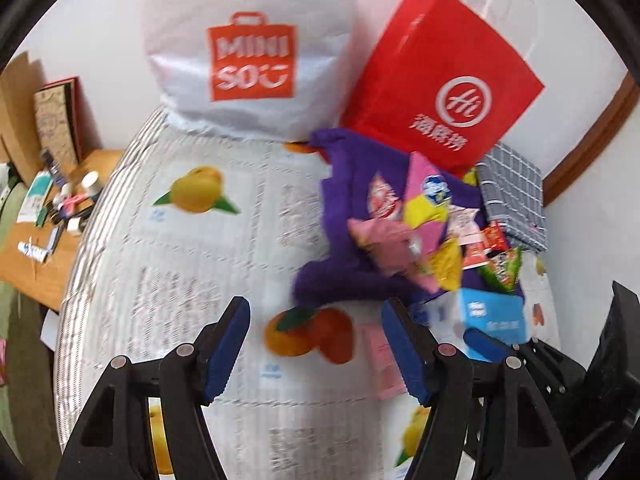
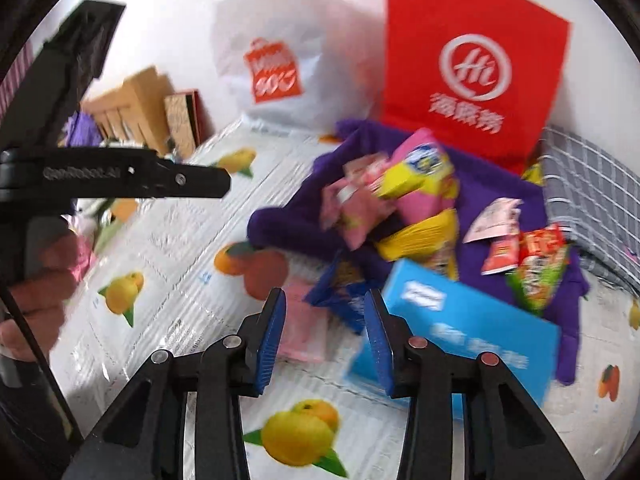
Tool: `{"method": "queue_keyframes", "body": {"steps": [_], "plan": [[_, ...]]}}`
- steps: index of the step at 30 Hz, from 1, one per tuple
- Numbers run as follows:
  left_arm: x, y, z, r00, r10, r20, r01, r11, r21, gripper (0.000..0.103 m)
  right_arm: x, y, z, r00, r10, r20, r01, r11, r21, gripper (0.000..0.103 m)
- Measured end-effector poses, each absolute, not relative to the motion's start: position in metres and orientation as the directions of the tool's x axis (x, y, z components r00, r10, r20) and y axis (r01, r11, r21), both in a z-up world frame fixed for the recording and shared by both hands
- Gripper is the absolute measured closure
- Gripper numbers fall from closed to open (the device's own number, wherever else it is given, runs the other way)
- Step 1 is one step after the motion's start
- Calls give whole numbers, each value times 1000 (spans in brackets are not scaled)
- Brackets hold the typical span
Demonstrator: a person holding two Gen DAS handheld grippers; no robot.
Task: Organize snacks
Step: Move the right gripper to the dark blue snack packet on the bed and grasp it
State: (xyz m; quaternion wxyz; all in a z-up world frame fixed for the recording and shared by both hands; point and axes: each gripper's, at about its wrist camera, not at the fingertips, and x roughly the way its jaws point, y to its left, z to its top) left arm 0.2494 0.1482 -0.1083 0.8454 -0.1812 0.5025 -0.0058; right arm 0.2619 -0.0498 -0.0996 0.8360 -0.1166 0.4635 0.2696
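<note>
A pile of snack packets [image 1: 416, 220] [image 2: 400, 196] lies on a purple cloth [image 1: 344, 276] [image 2: 500, 188] on a fruit-print table cover. A blue box [image 1: 492, 316] [image 2: 468, 328] lies at the pile's near edge, beside a dark blue packet [image 2: 340, 292] and a pink packet [image 1: 380, 356] [image 2: 304, 328]. My left gripper [image 1: 316, 344] is open and empty, hovering over the cover left of the pile. My right gripper [image 2: 325, 336] is open and empty, just above the pink and dark blue packets, its right finger next to the blue box.
A white Miniso bag [image 1: 248, 52] [image 2: 280, 60] and a red paper bag [image 1: 444, 84] [image 2: 472, 64] stand at the back against the wall. A grey checked cloth [image 1: 516, 196] [image 2: 592, 200] lies at the right. A wooden side table [image 1: 44, 248] holds small clutter at the left.
</note>
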Motion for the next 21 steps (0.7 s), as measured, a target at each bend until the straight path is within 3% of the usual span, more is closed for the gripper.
{"method": "queue_keyframes", "body": {"steps": [7, 10, 13, 15, 18, 21], "plan": [[236, 169, -126, 484, -209, -850, -195, 921, -338, 37, 273, -26, -131, 441, 238, -865, -535, 844, -40, 63], [234, 173, -129, 486, -217, -847, -194, 918, -346, 37, 277, -18, -141, 449, 179, -875, -532, 841, -101, 77], [233, 174, -130, 486, -221, -846, -193, 917, -350, 37, 277, -12, -145, 472, 155, -868, -536, 832, -143, 82], [231, 174, -129, 487, -218, -846, -192, 918, -347, 37, 275, -14, -143, 469, 168, -867, -536, 834, -129, 92], [226, 173, -127, 494, -218, -842, -189, 918, -348, 37, 267, -18, -129, 503, 185, -844, -528, 839, -131, 95], [222, 169, -125, 493, -217, -843, -186, 920, -345, 37, 257, -30, -109, 490, 265, -831, -531, 846, -44, 96]]}}
